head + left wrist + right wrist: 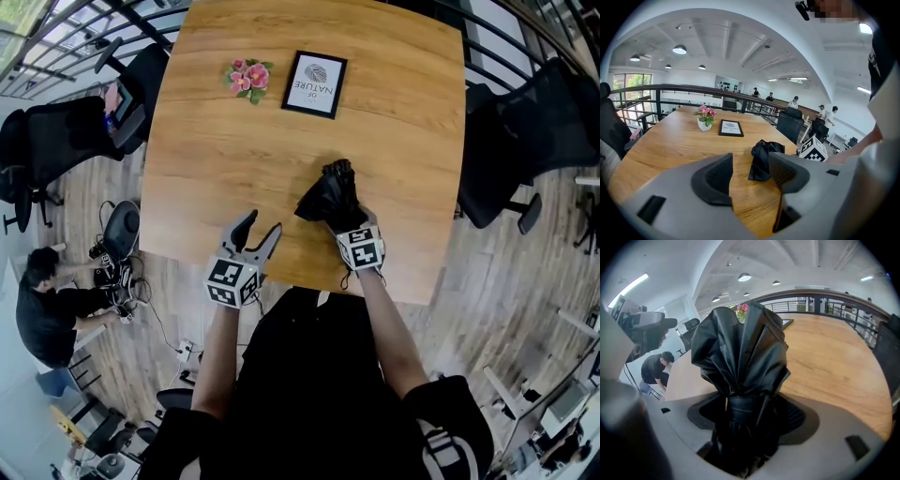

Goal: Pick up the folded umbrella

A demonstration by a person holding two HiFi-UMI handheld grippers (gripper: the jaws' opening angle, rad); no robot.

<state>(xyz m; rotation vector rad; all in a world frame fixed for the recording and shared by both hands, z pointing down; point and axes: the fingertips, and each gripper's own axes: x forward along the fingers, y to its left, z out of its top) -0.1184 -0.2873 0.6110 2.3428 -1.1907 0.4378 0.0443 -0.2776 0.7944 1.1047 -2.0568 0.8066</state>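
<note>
The big wooden table [234, 169] has lots of bare top. The folded umbrella [330, 195] lies on it, on the person's side and a bit to the right. It is black and floppy. It lies long-ways, pointing away from the person, toward the far end where the picture frame [314, 84] and the little pink flowers [248, 77] sit, well apart from it.

The right gripper [750, 416] is the close one. It points down along the umbrella, the same way the umbrella lies. Its jaws are wide apart, and the tied, skinny end of the umbrella sits right between them. The puffy cloth end fans out past the tips. The dark pads [800, 417] show on each side of the skinny part, so I think they are not squeezing it yet — they only need to come together on that band.

The left gripper [262, 223] hangs over the near edge of the table with its jaws apart and nothing in them. From it, the umbrella is ahead and off to the right — near, but not touching.
</note>
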